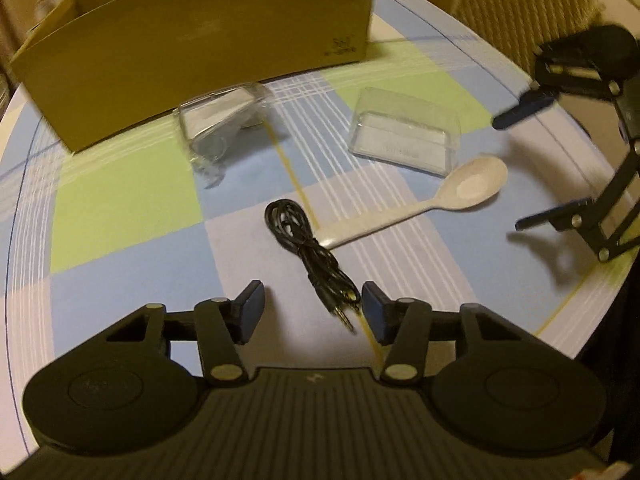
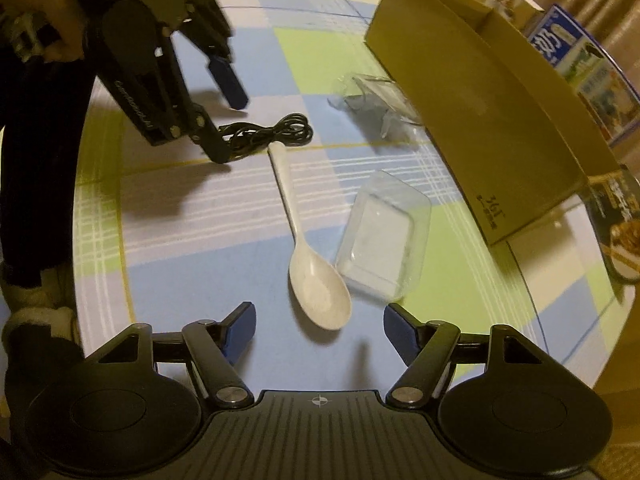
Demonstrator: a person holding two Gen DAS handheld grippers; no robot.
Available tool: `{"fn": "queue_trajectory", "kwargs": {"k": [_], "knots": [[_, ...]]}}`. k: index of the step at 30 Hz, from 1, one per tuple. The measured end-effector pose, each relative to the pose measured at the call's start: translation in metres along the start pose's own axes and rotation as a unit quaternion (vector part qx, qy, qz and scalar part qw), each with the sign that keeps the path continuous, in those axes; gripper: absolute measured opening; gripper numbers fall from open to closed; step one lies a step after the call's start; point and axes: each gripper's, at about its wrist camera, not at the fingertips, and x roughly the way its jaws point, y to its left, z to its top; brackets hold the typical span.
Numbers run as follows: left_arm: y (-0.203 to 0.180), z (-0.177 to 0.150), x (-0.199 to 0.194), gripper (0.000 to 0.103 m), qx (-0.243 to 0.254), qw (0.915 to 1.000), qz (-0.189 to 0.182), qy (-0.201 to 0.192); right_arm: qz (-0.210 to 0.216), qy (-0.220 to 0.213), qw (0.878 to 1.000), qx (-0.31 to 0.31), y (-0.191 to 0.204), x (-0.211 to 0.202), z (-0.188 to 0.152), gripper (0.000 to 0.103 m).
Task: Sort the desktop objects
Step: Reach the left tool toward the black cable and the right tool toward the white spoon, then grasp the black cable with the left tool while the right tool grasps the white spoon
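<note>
While both grippers hang over the checked tablecloth (image 1: 128,200) with jaws spread and nothing held, the left gripper (image 1: 312,310) has the black cable (image 1: 304,246) plugs right between its fingers. Just ahead of the right gripper (image 2: 320,330) lies the pale spoon (image 2: 316,292), a clear plastic tray (image 2: 384,240) beside its bowl. Farther out, a second clear container (image 1: 218,128) is too blurry to make out, up against the cardboard box (image 1: 200,40). Only the right view shows the hand (image 2: 56,20) and the printed cartons (image 2: 588,76) behind the box, cut off at the edge.

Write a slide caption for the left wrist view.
Open left gripper nears a coiled black cable beside a spoon on the checked tablecloth.
</note>
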Motion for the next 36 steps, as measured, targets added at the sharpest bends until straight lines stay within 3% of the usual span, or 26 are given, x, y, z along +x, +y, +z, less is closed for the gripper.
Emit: {"fn": "queue_trajectory", "kwargs": {"k": [3,7,13,18,20,22,27,30,36], "knots": [[0.0,0.007,0.004,0.045,0.037,0.9993,-0.007,0.008,0.009,0.011,1.0,-0.022,0.0,0.006,0.002,0.068],[0.002,0.016,0.005,0.025,0.088,0.9957,-0.018,0.023,0.022,0.018,0.999,-0.028,-0.005,0.01,0.002,0.064],[0.004,0.018,0.003,0.023,0.179,0.9825,-0.021,0.048,0.037,0.024,0.999,-0.031,-0.013,0.018,0.006,0.057],[0.005,0.006,-0.003,0.023,0.24,0.9692,-0.027,0.047,0.063,0.025,0.998,-0.012,-0.021,0.028,0.013,0.052],[0.006,0.001,-0.005,0.023,0.244,0.9684,-0.03,0.042,0.08,0.025,0.996,0.018,-0.026,0.03,0.016,0.04],[0.009,-0.001,-0.006,0.023,0.224,0.9732,-0.036,0.039,0.098,0.026,0.993,0.055,-0.031,0.031,0.016,0.031],[0.012,-0.009,-0.012,0.023,0.169,0.9843,-0.041,0.029,0.1,0.031,0.983,0.151,-0.032,0.027,0.01,0.029],[0.011,-0.015,-0.015,0.023,0.128,0.9906,-0.039,0.027,0.095,0.033,0.967,0.234,-0.027,0.018,0.003,0.029],[0.005,-0.034,-0.023,0.023,0.055,0.9983,-0.018,0.001,0.061,0.007,0.899,0.434,-0.012,-0.001,-0.021,0.029]]}}
